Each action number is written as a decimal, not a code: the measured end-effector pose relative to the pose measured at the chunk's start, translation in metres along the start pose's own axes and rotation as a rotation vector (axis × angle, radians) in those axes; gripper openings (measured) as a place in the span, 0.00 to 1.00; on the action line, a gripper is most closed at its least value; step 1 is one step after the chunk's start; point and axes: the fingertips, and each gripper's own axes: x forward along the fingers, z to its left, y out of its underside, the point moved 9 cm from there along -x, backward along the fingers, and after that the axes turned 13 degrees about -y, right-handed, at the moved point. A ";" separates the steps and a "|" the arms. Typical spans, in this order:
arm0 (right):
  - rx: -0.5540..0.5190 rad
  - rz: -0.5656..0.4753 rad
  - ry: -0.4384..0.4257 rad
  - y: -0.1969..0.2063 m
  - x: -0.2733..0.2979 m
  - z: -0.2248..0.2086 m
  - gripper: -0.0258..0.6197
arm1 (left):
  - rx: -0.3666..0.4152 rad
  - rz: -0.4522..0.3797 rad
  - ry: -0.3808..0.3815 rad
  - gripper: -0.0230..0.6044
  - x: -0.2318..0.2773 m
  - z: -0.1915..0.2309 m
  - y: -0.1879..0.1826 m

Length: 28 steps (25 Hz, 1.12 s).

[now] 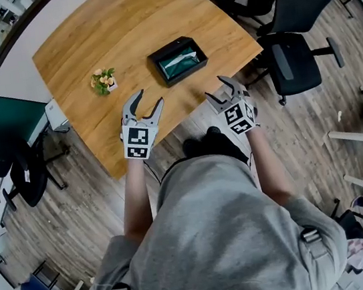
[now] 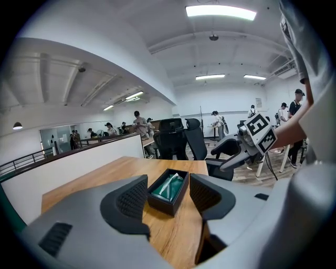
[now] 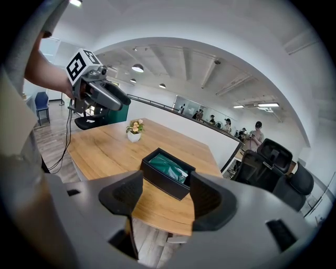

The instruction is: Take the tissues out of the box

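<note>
A black open box (image 1: 178, 60) with a green tissue pack (image 1: 179, 62) inside lies near the wooden table's (image 1: 117, 29) right front edge. My left gripper (image 1: 149, 98) hovers over the table's front edge, short of the box, open and empty. My right gripper (image 1: 215, 87) is held off the table edge to the right, also open and empty. In the left gripper view the box (image 2: 168, 190) shows between the open jaws of the left gripper (image 2: 168, 202), farther off. The right gripper view frames the box (image 3: 168, 172) beyond the spread jaws of the right gripper (image 3: 165, 198).
A small potted plant (image 1: 103, 81) stands left of the box. Black office chairs (image 1: 290, 57) crowd the table's right side. The person's body fills the lower head view. A wood floor lies below the table edge. People stand far off in the office.
</note>
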 end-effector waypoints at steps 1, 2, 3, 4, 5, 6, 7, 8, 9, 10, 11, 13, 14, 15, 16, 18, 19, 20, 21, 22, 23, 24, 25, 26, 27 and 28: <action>0.003 0.002 0.000 0.000 0.002 -0.002 0.49 | -0.004 0.002 0.003 0.46 0.003 0.001 0.000; 0.006 0.004 0.000 0.000 0.004 -0.005 0.49 | -0.007 0.003 0.006 0.46 0.006 0.002 0.000; 0.009 0.005 0.000 0.000 0.006 -0.007 0.49 | -0.007 0.004 0.009 0.46 0.009 0.003 -0.001; 0.011 0.006 0.000 0.001 0.007 -0.009 0.49 | -0.006 0.005 0.012 0.46 0.012 0.003 -0.001; 0.011 0.007 0.000 0.001 0.010 -0.011 0.49 | -0.005 0.007 0.014 0.46 0.015 0.004 -0.001; 0.010 0.008 -0.001 0.000 0.012 -0.013 0.49 | -0.005 0.008 0.014 0.46 0.018 0.006 -0.002; 0.008 0.009 -0.003 -0.001 0.015 -0.016 0.49 | -0.007 0.009 0.011 0.46 0.021 0.008 -0.002; 0.005 0.010 -0.006 -0.001 0.017 -0.018 0.49 | -0.009 0.009 0.007 0.46 0.024 0.011 -0.004; 0.003 0.012 -0.008 -0.002 0.019 -0.021 0.49 | -0.010 0.008 0.004 0.46 0.028 0.013 -0.005; 0.001 0.014 -0.008 -0.002 0.021 -0.025 0.49 | -0.010 0.007 0.002 0.46 0.032 0.014 -0.007; 0.002 0.016 -0.007 -0.002 0.022 -0.029 0.49 | -0.009 0.007 0.004 0.45 0.036 0.015 -0.008; 0.007 0.018 -0.004 -0.001 0.025 -0.038 0.49 | -0.005 0.009 0.010 0.45 0.047 0.016 -0.010; 0.011 0.019 -0.001 0.000 0.027 -0.042 0.49 | -0.004 0.011 0.015 0.45 0.053 0.017 -0.011; 0.016 0.019 0.002 0.001 0.028 -0.047 0.49 | -0.002 0.013 0.022 0.45 0.059 0.017 -0.012; 0.022 0.019 0.004 0.003 0.029 -0.050 0.48 | 0.001 0.015 0.030 0.45 0.065 0.016 -0.012; 0.033 0.025 0.004 0.006 0.031 -0.056 0.48 | 0.008 0.024 0.048 0.45 0.077 0.014 -0.013; 0.038 0.029 0.001 0.009 0.033 -0.058 0.48 | 0.010 0.031 0.056 0.45 0.082 0.013 -0.012; 0.042 0.034 -0.003 0.011 0.035 -0.059 0.48 | 0.012 0.037 0.063 0.45 0.087 0.012 -0.012; 0.046 0.039 -0.008 0.013 0.037 -0.061 0.48 | 0.014 0.044 0.071 0.45 0.093 0.011 -0.012; 0.049 0.042 -0.011 0.014 0.039 -0.063 0.48 | 0.017 0.051 0.078 0.44 0.098 0.010 -0.011; 0.051 0.043 -0.014 0.016 0.040 -0.065 0.48 | 0.021 0.058 0.085 0.44 0.102 0.009 -0.011; 0.051 0.044 -0.018 0.017 0.042 -0.067 0.48 | 0.024 0.063 0.091 0.44 0.107 0.007 -0.011; 0.053 0.045 -0.021 0.019 0.043 -0.069 0.48 | 0.026 0.068 0.098 0.44 0.112 0.005 -0.011; 0.055 0.048 -0.025 0.020 0.045 -0.072 0.48 | 0.027 0.072 0.105 0.44 0.117 0.004 -0.010; 0.058 0.050 -0.027 0.021 0.046 -0.075 0.48 | 0.027 0.077 0.112 0.44 0.123 0.002 -0.010; 0.060 0.051 -0.030 0.022 0.048 -0.078 0.48 | 0.028 0.084 0.119 0.44 0.129 0.001 -0.008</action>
